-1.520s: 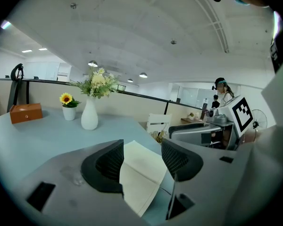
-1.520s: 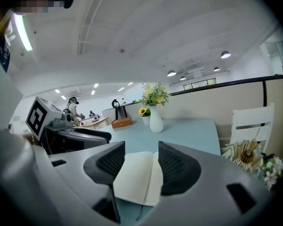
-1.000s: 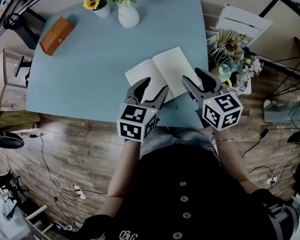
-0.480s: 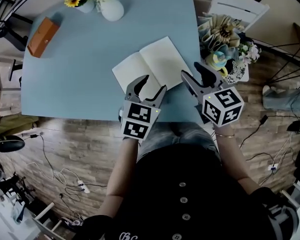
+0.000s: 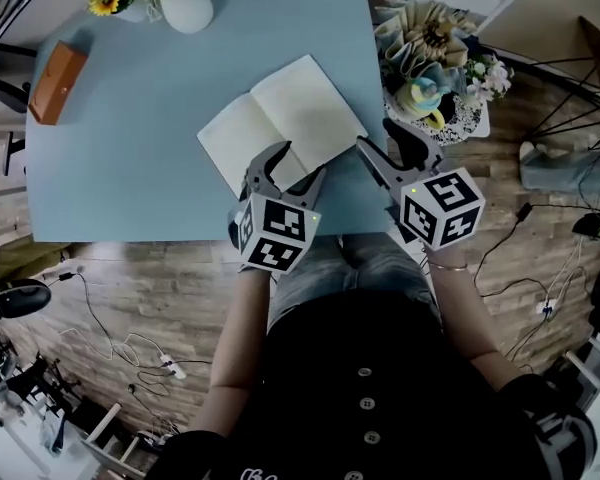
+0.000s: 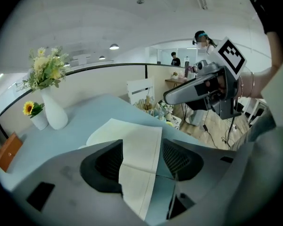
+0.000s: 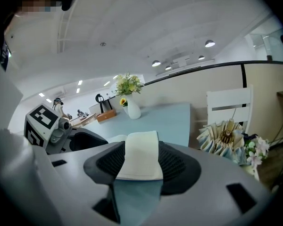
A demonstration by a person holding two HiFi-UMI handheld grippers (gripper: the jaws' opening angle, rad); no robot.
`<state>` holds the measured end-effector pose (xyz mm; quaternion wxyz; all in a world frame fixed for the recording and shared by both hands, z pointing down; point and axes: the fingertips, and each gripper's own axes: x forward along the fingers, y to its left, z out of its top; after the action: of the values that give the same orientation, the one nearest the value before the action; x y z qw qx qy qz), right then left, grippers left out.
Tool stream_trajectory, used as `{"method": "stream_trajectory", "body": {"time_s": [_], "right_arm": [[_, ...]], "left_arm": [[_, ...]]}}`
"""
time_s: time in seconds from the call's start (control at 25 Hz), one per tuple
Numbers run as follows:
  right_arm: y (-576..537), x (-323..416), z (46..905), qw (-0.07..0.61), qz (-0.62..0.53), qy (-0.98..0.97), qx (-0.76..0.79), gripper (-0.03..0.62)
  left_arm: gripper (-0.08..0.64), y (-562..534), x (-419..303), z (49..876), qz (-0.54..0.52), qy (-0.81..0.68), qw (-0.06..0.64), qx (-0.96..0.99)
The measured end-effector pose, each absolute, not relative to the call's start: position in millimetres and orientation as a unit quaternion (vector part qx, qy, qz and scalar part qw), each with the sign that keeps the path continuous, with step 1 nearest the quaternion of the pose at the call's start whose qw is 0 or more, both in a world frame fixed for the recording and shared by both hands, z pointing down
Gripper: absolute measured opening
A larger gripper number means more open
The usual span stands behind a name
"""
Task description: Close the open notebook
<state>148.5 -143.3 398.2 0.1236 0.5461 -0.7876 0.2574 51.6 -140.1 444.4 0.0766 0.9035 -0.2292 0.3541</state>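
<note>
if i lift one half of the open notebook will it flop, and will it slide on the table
The notebook lies open and flat, its pages looking thin, so a lifted half will probably bend rather than stay rigid. It looks light and the blue table looks smooth, so a push may slide it instead of folding it.

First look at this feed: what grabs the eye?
A white blank-paged notebook lies open on the pale blue table. The left gripper and right gripper, each with a marker cube, hang open-jawed at its near edge. A white vase of flowers stands at the far left corner.
</note>
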Motion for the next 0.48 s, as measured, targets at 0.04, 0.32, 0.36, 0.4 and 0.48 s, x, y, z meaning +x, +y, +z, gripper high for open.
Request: {"method": "stream_trajectory", "body": {"time_s": [0.04,0.32,0.36,0.4,0.48], "right_arm": [[-142.1,149.4,400.8,0.124,0.261,-0.786,0.546,0.209],[-136.0,150.1,417.7,0.127,0.28,-0.781,0.544,0.209],[-134.5,150.4,419.6,0.127,0.282,-0.78,0.544,0.209],[-133.0,151.0,421.4,0.127,0.284,-0.779,0.545,0.209],[-130.5,153.4,425.7,0.128,0.289,-0.777,0.545,0.209]], "left_arm": [[0.241,-140.3,52.0,448.5,0.365,-0.228,0.067,0.9],[0.241,-139.3,61.1,470.1,0.412,-0.199,0.027,0.889],[0.241,-138.4,62.7,473.3,0.418,-0.194,0.023,0.887],[0.242,-137.5,64.3,476.5,0.424,-0.19,0.02,0.885],[0.244,-136.7,67.9,482.4,0.434,-0.184,0.013,0.882]]}}
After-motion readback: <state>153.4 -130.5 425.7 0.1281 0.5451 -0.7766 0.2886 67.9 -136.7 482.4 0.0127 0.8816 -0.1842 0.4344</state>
